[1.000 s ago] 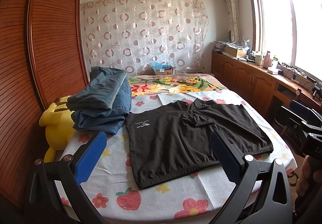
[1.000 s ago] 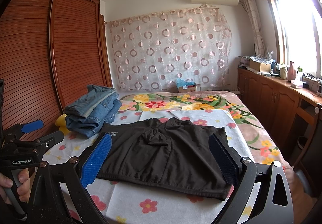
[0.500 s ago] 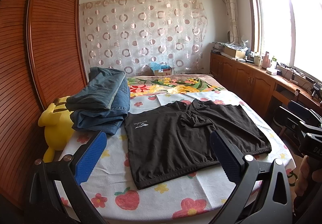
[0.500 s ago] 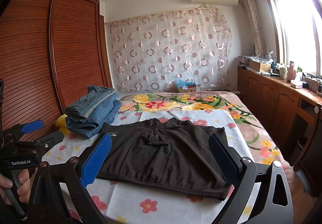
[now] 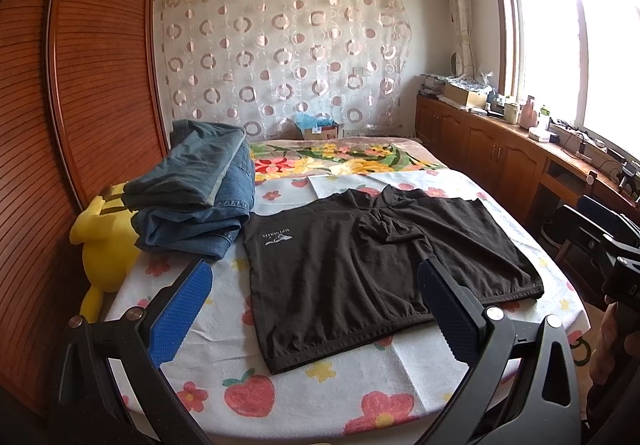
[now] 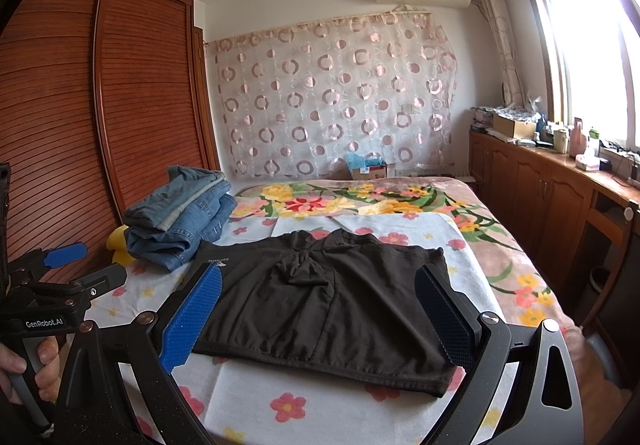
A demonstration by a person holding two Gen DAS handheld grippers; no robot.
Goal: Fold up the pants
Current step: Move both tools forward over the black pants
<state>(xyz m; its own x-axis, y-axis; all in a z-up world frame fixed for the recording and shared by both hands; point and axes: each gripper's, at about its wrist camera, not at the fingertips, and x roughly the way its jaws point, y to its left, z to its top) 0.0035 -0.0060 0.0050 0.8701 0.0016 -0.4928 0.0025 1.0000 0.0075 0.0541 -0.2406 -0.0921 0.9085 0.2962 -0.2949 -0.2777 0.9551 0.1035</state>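
A: Pants [image 5: 376,265] flat on the bed [image 5: 320,397], beyond both sets of jaws, untouched.
B: Grippers?
A: Left gripper [image 5: 316,309] and right gripper [image 6: 320,313] both wide open, empty. Folded jeans [image 5: 200,193] beside the pants.

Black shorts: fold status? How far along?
Done: the black shorts lie spread flat on the bed sheet, beside folded jeans. In hand: nothing; left claw and right claw both hover open short of the fabric. Left: every fold of the shorts.
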